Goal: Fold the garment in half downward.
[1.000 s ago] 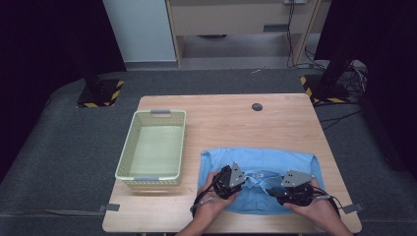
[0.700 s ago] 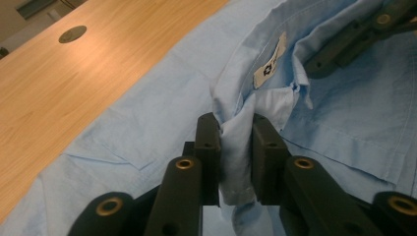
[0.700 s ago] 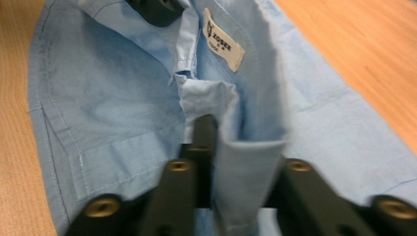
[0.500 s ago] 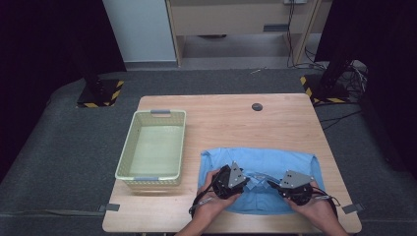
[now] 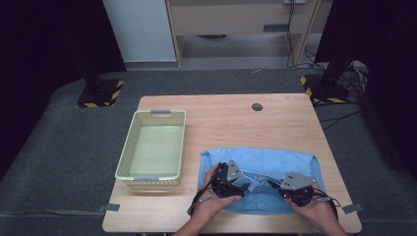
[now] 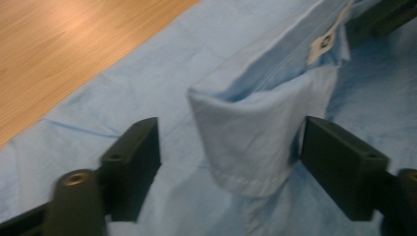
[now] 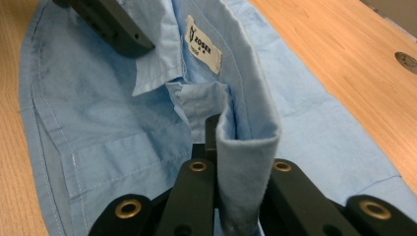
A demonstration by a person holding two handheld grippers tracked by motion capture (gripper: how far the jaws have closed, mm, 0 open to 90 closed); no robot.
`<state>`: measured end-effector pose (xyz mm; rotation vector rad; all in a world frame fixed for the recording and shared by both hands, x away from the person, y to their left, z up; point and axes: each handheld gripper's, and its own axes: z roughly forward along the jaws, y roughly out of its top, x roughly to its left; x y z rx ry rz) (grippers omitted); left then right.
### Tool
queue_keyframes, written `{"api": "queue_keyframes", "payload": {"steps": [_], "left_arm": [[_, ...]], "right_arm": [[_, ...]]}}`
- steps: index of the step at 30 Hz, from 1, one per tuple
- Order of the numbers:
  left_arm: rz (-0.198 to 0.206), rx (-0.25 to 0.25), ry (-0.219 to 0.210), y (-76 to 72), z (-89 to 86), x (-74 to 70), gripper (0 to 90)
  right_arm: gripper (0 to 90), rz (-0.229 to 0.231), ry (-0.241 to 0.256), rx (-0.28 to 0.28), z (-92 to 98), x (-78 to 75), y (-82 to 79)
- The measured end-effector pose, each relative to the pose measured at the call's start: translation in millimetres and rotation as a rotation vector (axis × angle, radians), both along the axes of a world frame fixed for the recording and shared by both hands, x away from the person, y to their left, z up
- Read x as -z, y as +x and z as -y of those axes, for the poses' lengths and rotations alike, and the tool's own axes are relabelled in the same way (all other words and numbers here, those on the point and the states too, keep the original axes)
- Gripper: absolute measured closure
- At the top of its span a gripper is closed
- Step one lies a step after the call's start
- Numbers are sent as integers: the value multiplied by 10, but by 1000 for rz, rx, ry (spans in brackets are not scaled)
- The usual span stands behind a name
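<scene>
A light blue shirt (image 5: 275, 164) lies flat on the front right part of the wooden table (image 5: 221, 123), collar toward the person. My left gripper (image 5: 244, 183) is at the collar's left end. Its jaws stand wide open (image 6: 231, 167) on either side of a collar tip (image 6: 251, 142), the right jaw close against the cloth. My right gripper (image 5: 275, 185) is at the collar's right end, shut (image 7: 233, 147) on a raised fold of the collar (image 7: 246, 162). A white neck label (image 7: 204, 44) shows beyond it, with one jaw of the left gripper (image 7: 108, 24) above.
A pale green plastic basket (image 5: 128, 164) with nothing in it stands on the table's left side. A small dark disc (image 5: 256, 106) is set in the tabletop near the far edge. Bare wood lies between the shirt and the far edge.
Almost nothing has moved. Both hands stay at the collar, and the right gripper has edged slightly toward the front edge.
</scene>
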<state>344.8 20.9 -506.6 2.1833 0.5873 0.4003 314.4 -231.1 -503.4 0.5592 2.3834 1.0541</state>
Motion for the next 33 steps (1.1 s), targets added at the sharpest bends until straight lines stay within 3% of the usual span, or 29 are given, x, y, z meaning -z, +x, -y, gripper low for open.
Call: {"api": "queue_keyframes", "payload": {"steps": [5, 10, 14, 20, 33], "left_arm": [[76, 28, 19, -45, 18, -25, 595], [131, 21, 3, -91, 8, -81, 724], [146, 55, 51, -180, 33, -80, 694], [128, 59, 47, -269, 35, -128, 597], [106, 95, 109, -575, 0, -85, 543]], "right_arm": [[862, 0, 3, 1, -12, -1, -5], [795, 3, 6, 7, -10, 2, -18], [668, -11, 10, 13, -7, 2, -51], [517, -52, 9, 0, 27, 1, -150], [474, -122, -20, -61, -22, 27, -390]]}}
